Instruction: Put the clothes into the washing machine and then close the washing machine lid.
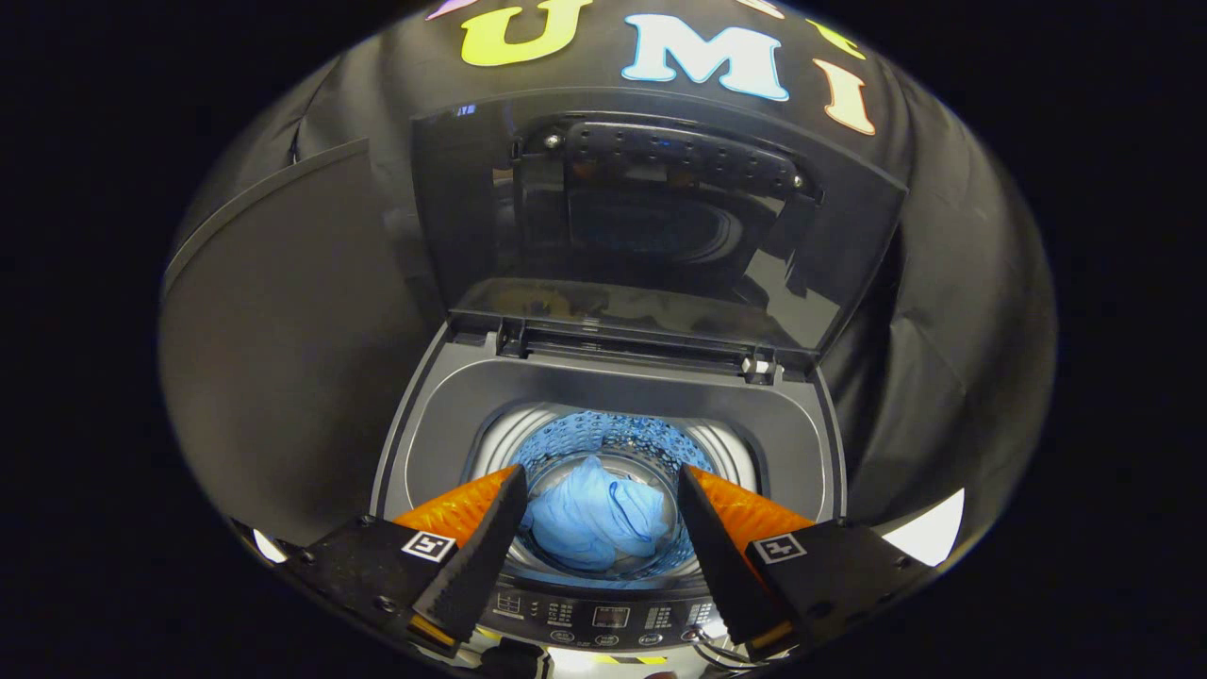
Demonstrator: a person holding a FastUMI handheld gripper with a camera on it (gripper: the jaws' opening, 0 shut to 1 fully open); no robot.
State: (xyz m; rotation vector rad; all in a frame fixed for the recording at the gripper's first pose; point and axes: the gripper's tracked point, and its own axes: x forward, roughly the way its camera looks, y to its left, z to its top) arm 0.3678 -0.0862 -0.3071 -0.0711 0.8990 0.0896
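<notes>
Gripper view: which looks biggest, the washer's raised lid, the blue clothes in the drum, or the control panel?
1. Raised lid, clearly largest.
2. Blue clothes.
3. Control panel, partly hidden, so its ranking against the clothes is unsure.
The open tongs hold nothing.

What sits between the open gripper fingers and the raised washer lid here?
In the gripper view, the open gripper frames the drum with the blue clothes in it; beyond them the machine's grey top rim runs to the lid.

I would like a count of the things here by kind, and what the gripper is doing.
Washing machine, lid raised: 1
Blue clothes in the drum: 1 bundle
Control panel: 1
Gripper, open above the drum, holding nothing: 1
Total: 4
</notes>
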